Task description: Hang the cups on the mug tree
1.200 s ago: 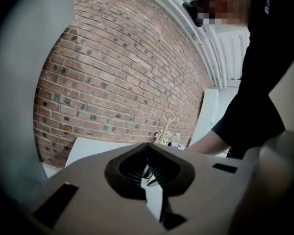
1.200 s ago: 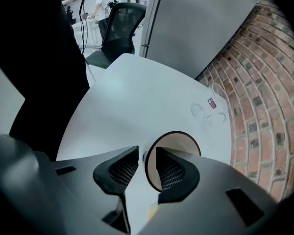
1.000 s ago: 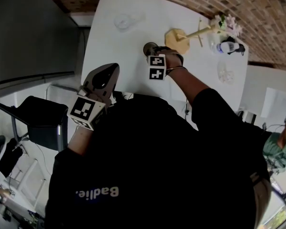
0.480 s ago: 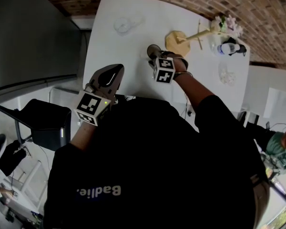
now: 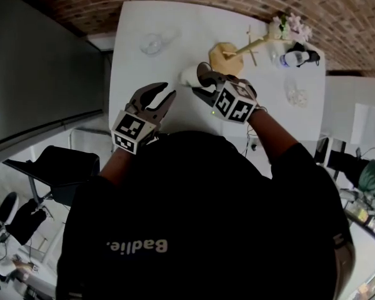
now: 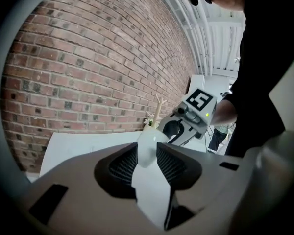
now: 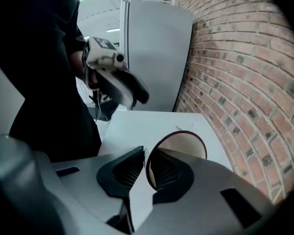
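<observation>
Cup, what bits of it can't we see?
- Cup handle: shows in no view.
- Cup's lower half: right gripper view, behind the right gripper, whose jaws have just been closing on its rim.
- Mug tree pegs: head view, too small to count.
- Table near edge: head view, behind the person.

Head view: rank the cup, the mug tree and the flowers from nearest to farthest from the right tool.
1. cup: gripped by the right tool, whose jaws have just been closing on its rim.
2. mug tree: just beyond the cup, slightly to the right.
3. flowers: farthest, at the far right corner.
</observation>
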